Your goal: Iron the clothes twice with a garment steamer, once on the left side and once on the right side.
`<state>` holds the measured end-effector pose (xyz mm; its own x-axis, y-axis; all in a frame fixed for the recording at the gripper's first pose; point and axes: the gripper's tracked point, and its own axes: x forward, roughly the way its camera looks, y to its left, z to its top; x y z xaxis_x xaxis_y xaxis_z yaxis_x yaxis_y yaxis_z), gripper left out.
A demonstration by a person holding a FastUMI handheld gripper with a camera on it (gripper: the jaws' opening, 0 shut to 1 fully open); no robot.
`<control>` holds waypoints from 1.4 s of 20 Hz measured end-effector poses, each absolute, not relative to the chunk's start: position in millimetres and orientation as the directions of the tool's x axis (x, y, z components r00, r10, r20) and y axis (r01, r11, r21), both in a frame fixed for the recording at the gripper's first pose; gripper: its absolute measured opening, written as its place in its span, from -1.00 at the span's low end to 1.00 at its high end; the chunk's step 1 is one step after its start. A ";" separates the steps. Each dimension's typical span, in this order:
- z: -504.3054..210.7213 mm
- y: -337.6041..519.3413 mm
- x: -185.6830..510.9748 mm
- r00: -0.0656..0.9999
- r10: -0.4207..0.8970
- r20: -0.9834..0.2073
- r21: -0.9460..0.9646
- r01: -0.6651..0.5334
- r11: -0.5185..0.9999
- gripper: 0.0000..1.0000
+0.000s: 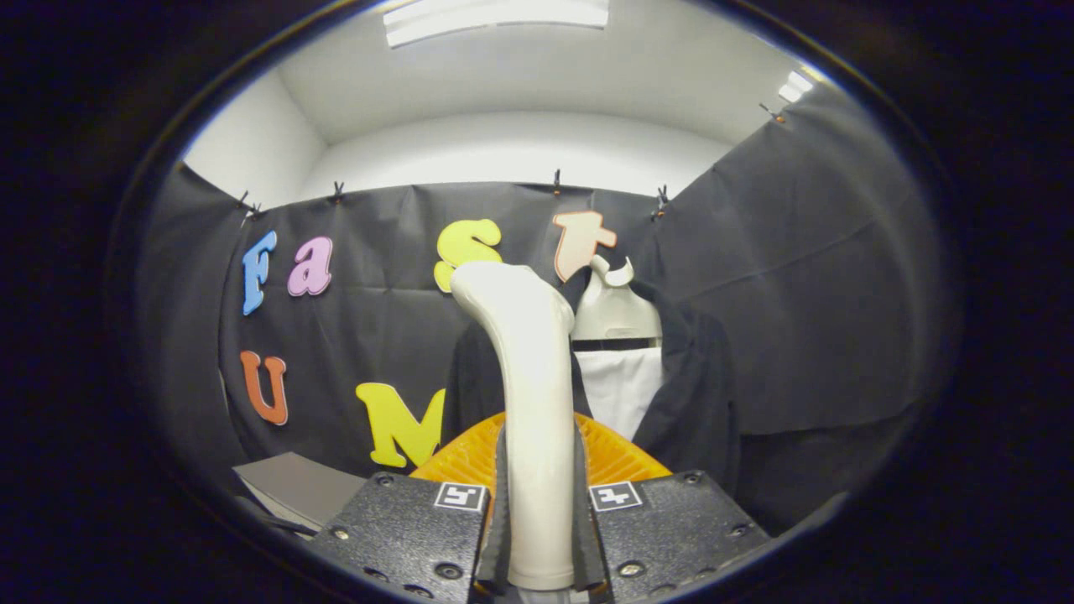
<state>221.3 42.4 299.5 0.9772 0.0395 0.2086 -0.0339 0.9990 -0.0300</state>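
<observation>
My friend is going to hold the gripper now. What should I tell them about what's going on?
Gripper: shut on the steamer's white handle, which stands upright between both fingers.
Steamer: its orange head sits just beyond the fingers, low in front of the clothes.
Clothes: a dark jacket over a white shirt hangs on a pale mannequin ahead, slightly to the right.
Done: steamer picked up. Whether any pass is finished cannot be told.
Left: steam the left side, then the right side.

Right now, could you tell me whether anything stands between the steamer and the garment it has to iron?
Nothing visible does. The hand-held gripper is shut on the steamer, which rises upright between its fingers; the dark garment hangs beyond it, with open space between.
</observation>
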 end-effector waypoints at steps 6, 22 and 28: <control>263.6 21.8 236.3 0.984 -0.007 0.178 -0.105 0.026 0.994 -0.37; 164.7 -8.7 225.1 0.993 -0.106 0.048 -0.112 0.111 0.988 -0.36; 115.9 -10.8 218.3 0.990 -0.140 -0.029 -0.140 0.135 0.981 -0.37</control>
<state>218.3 -10.8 115.9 0.9897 -0.1403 -0.0293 0.1349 0.9810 -0.1395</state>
